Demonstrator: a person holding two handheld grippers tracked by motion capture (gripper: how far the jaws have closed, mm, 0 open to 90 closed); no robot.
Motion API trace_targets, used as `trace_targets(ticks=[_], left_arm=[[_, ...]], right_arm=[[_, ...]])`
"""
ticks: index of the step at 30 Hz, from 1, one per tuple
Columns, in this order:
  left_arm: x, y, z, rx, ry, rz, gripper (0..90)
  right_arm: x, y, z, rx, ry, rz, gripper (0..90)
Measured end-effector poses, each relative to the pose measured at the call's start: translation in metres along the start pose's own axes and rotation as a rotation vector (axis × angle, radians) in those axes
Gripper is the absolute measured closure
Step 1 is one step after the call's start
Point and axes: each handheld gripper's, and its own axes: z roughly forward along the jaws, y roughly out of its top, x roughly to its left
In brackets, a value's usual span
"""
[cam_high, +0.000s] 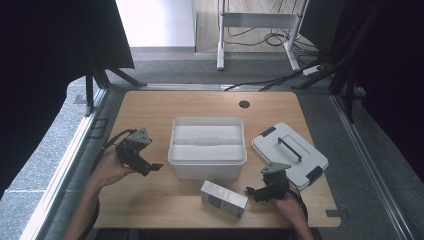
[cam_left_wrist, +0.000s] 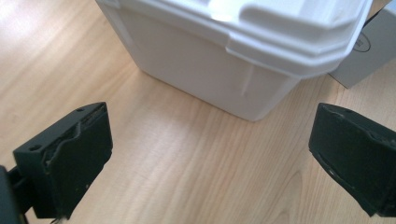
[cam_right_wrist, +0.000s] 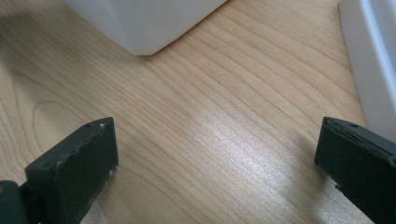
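Note:
A white open storage box (cam_high: 207, 146) stands in the middle of the wooden table (cam_high: 150, 107). Its white lid (cam_high: 290, 154), with a dark handle and clips, lies flat to the right. A small white and grey carton (cam_high: 223, 198) lies in front of the box. My left gripper (cam_high: 149, 167) hovers left of the box, open, nothing between its jaws; its own view shows the box's corner (cam_left_wrist: 252, 79) and the carton (cam_left_wrist: 369, 46). My right gripper (cam_high: 252, 192) is open just right of the carton, over bare wood, with the box corner (cam_right_wrist: 144, 23) and lid edge (cam_right_wrist: 371, 60) ahead.
A round cable hole (cam_high: 244, 104) sits near the table's far edge. Beyond the table are a white metal frame (cam_high: 260, 22) and loose cables (cam_high: 280, 80) on the floor. Black curtains hang at both sides.

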Motion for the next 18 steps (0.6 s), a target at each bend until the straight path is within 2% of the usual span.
trace_targets(ticks=[3,9,13,18], left_arm=[[0.006,0.011,-0.008,-0.001,-0.007,0.025,0.4],[0.011,0.040,-0.020,0.011,-0.017,0.106,6.3],[0.013,0.061,-0.021,0.032,-0.034,0.154,14.7],[0.011,0.091,-0.014,0.045,-0.059,0.215,20.5]], right_arm=[[0.000,-0.001,0.000,-0.011,-0.001,-0.002,0.0],[0.000,-0.001,0.000,-0.011,-0.004,-0.003,0.0],[0.000,-0.001,0.000,-0.010,-0.004,-0.003,0.0],[0.000,-0.001,0.000,-0.011,-0.002,-0.001,0.0]])
